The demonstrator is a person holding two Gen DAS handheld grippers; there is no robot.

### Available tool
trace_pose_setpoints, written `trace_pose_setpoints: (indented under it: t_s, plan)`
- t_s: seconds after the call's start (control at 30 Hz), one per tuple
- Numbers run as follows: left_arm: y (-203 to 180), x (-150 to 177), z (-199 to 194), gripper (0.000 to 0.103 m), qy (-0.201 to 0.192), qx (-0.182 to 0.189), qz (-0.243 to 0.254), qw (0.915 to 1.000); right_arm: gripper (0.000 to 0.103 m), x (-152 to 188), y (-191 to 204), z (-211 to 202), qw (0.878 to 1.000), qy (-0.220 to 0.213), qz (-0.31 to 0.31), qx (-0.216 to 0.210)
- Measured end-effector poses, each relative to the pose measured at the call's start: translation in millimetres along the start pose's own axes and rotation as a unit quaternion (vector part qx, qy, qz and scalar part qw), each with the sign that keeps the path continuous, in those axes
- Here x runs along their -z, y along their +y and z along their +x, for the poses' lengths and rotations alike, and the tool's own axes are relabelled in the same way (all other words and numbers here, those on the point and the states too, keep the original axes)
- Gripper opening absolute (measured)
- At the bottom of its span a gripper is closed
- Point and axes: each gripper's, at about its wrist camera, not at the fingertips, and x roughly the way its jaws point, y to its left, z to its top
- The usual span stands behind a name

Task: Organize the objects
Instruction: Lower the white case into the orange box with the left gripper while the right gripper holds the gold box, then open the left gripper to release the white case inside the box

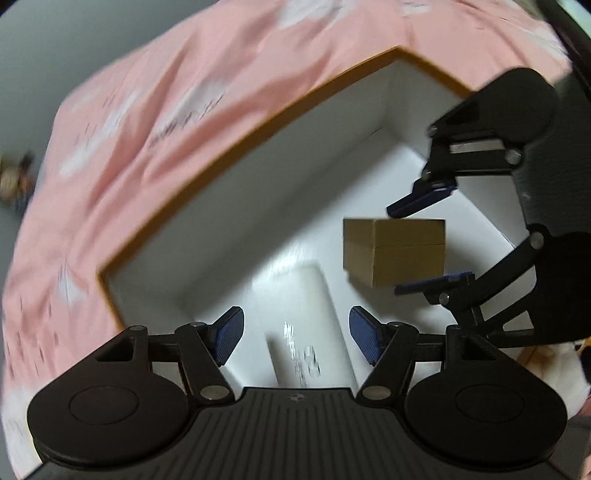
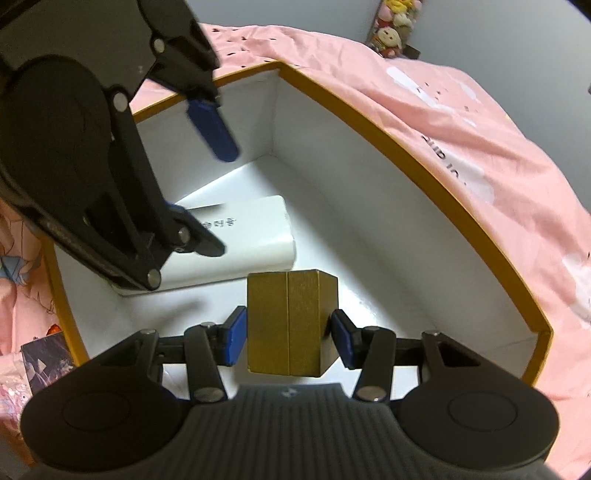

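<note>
Left wrist view: the left tongs (image 1: 295,338) are spread at the bottom centre, nothing pinched. A white oblong pack (image 1: 303,325) is seen between and below the pads, lying on the floor of the open box (image 1: 236,136) (white inside, orange rim). The pads are not pressing on it. At the right of the frame the right tongs (image 1: 417,245) are seen pinching the gold cube box (image 1: 393,251), which appears held above the box floor; contact with the floor cannot be told. Pink bedding (image 1: 129,110) is seen around the box, blurred.

Right wrist view: the right tongs (image 2: 288,338) are clamped on the gold cube box (image 2: 291,325) at lower centre, one blue pad on each side face. The white oblong pack (image 2: 255,236) is seen lying flat just beyond it, towards the left, near the left wall of the open box (image 2: 424,162). The left tongs (image 2: 207,177) are seen at upper left, spread, above the pack. Plush toys (image 2: 393,29) are seen at the top, and a small printed box (image 2: 46,354) at lower left, outside the rim.

Step judged: the cube is being placed into the box beside the pack. Next move calls for lowering until the cube is seated on the floor, clear of the pack edge, then spreading the right tongs and lifting straight out.
</note>
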Motion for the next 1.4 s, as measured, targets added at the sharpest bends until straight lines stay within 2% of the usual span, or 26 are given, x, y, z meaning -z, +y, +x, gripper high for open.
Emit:
trace_pose_setpoints:
  t_s: [0.17,0.33,0.4,0.47,0.53,0.63,0.83,0.97,1.0,1.27,1.4]
  plan:
    - [-17,-16,15,0.075,-0.024,-0.005,0.098,0.9949,0.051,4,-13,-3,1.000,0.006,0.017,0.002]
    - [-26,-24,42,0.072,-0.019,-0.008,0.167,0.9857,0.051,8,-21,0,0.999,0.012,0.030,0.002]
    - [-28,-26,52,0.066,-0.008,-0.009,0.180,0.9836,0.051,9,-23,2,0.999,0.015,0.035,0.000]
    - [-27,-28,60,0.052,0.008,-0.005,0.185,0.9828,0.051,10,-24,4,0.999,0.017,0.039,-0.003]
    - [-25,-27,67,0.042,0.026,0.001,0.186,0.9822,0.051,9,-28,9,0.999,0.018,0.042,-0.006]
    - [-24,-25,70,0.036,0.038,0.007,0.182,0.9826,0.051,8,-29,12,0.999,0.018,0.047,-0.009]
    - [-13,-22,74,0.036,0.071,-0.018,0.157,0.9848,0.051,6,-30,18,0.998,0.009,0.052,-0.017]
    - [-3,-18,82,0.037,0.126,-0.045,0.132,0.9822,0.051,3,-28,20,0.999,0.001,0.045,-0.025]
    - [0,-18,82,0.037,0.128,-0.039,0.125,0.9831,0.051,3,-27,20,0.999,0.001,0.043,-0.024]
    - [0,-13,82,0.038,0.108,-0.035,0.108,0.9877,0.050,1,-22,19,0.999,-0.010,0.033,-0.019]
    - [13,-9,56,0.038,0.046,-0.004,0.051,0.9976,0.050,-4,-14,10,0.999,-0.034,0.012,-0.018]
